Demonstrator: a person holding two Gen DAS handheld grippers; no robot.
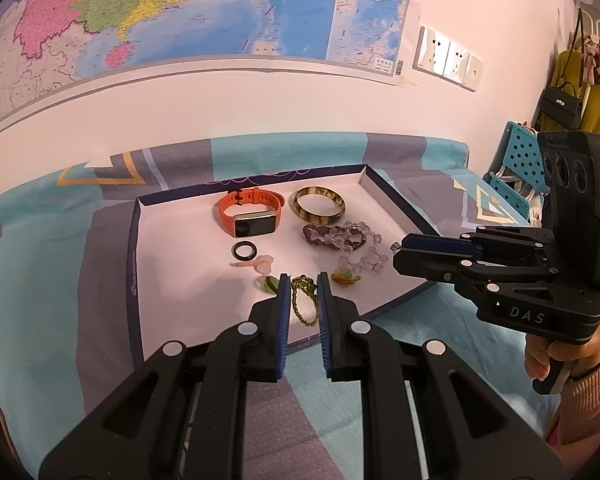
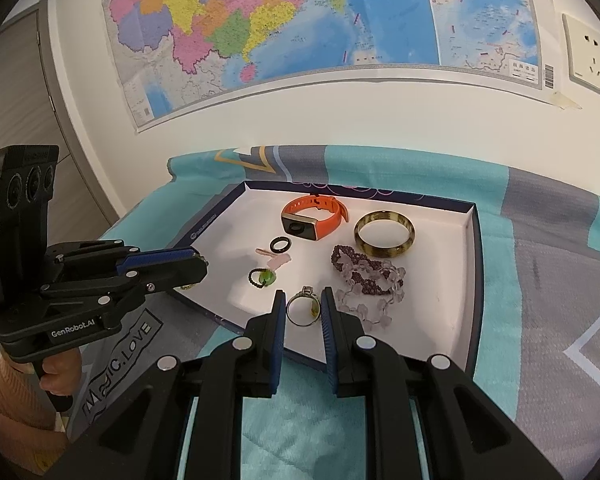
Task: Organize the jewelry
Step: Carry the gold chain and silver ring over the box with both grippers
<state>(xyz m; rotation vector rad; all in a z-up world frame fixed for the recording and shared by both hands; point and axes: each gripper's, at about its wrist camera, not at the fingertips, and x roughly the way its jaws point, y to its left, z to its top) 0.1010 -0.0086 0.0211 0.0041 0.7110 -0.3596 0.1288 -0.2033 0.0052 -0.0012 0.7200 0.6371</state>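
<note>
Lowest in the left wrist view, the left tool is released, its blue pads a narrow gap apart with nothing between them. Through the gap shows a green beaded chain, partly hidden by the fingers. The right tool is likewise unclenched and empty. A silver metal ring lies behind its tips, one side covered by a pad. The hand holding this tool is cut off at the right edge.

All the jewelry lies in a shallow dark-blue box lid with a white floor on a teal and grey cloth. A small pale pink piece is hard to make out. Farther up lie a black ring, tangled purple and clear bead bracelets, an orange smartwatch and a mottled amber bangle. A coloured wall map is cropped at the top.
</note>
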